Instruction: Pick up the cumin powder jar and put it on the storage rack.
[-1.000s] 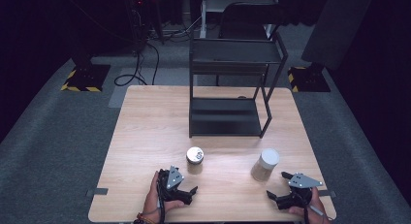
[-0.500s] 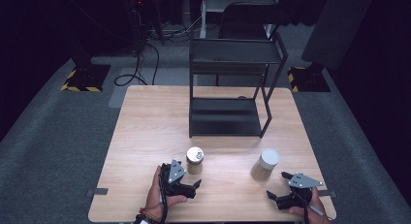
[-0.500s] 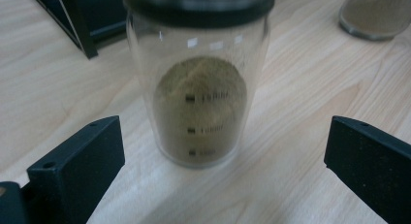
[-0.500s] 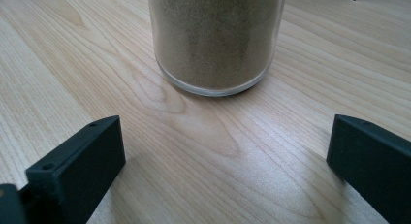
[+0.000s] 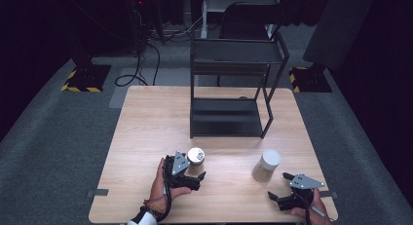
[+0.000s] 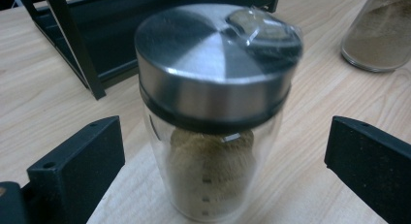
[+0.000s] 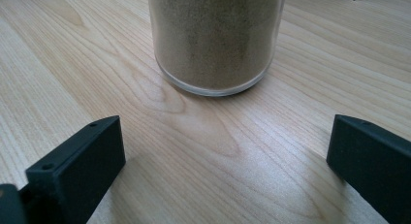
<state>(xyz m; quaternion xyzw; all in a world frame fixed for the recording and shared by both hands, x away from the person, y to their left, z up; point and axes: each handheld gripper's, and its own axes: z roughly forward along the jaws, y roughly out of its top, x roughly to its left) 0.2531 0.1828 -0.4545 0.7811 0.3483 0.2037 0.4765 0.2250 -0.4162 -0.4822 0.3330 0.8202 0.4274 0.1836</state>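
Note:
A clear glass jar [image 6: 213,112] with a steel lid, partly full of brown powder, stands upright between the jaws of my left gripper [image 6: 223,161]. The jaws are open and clear of the glass on both sides. From above, this jar [image 5: 196,157] sits near the table's front left, with the left gripper [image 5: 197,179] just behind it in a hand. A second jar [image 5: 266,165], white-lidded and full of tan powder, stands at the front right. My right gripper [image 5: 278,187] is open a short way in front of that jar [image 7: 215,40], with bare wood between the jaws [image 7: 223,161].
A black two-tier metal rack [image 5: 229,115] stands at the back middle of the wooden table [image 5: 146,132]. Its lower shelf [image 6: 97,35] lies just beyond the steel-lidded jar. The tan jar [image 6: 380,35] is off to the right. A chair and cables are past the table.
My left gripper has moved forward and right until its open jaws stand either side of the steel-lidded jar. The right gripper has stayed still.

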